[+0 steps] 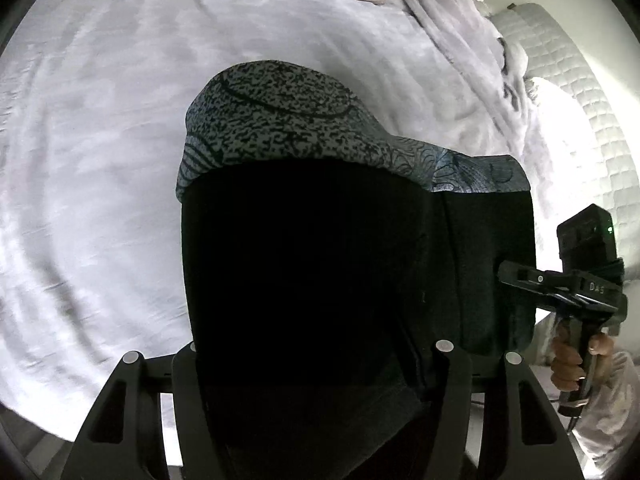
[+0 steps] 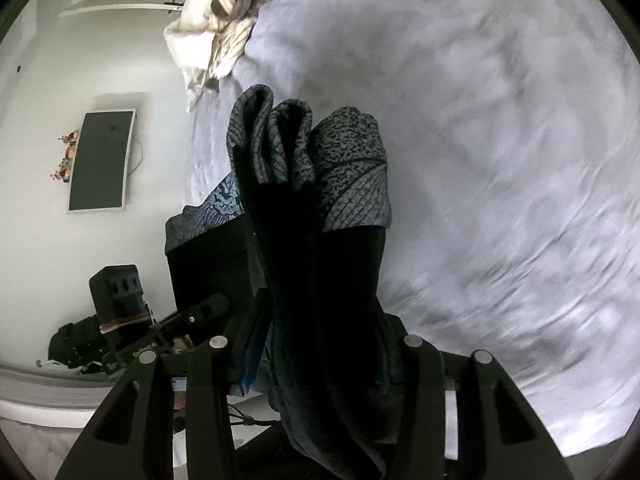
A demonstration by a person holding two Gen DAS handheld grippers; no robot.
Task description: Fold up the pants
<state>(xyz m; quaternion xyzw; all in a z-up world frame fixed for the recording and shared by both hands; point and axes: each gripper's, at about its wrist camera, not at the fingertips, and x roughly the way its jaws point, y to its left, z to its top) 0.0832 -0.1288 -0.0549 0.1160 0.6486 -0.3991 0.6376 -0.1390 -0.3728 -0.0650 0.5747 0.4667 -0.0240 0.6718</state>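
Note:
The pants [image 1: 304, 272] are black with a grey speckled, line-patterned band at the far end [image 1: 280, 116]. They hang folded over between both grippers, held above the bed. My left gripper [image 1: 316, 364] is shut on the black cloth, which fills the space between its fingers. My right gripper [image 2: 320, 360] is shut on a bunched stack of folds of the pants [image 2: 320, 256], patterned ends [image 2: 304, 148] drooping forward. The right gripper also shows in the left wrist view [image 1: 560, 292], held by a hand at the pants' right edge. The left gripper shows in the right wrist view [image 2: 188, 320].
A pale grey-lilac bedspread [image 1: 120, 160] spreads below in both views [image 2: 500, 160]. Rumpled striped and white bedding [image 2: 216, 36] lies at the far end. A quilted white mattress edge [image 1: 580, 100] is on the right. A wall screen [image 2: 100, 160] hangs beyond the bed.

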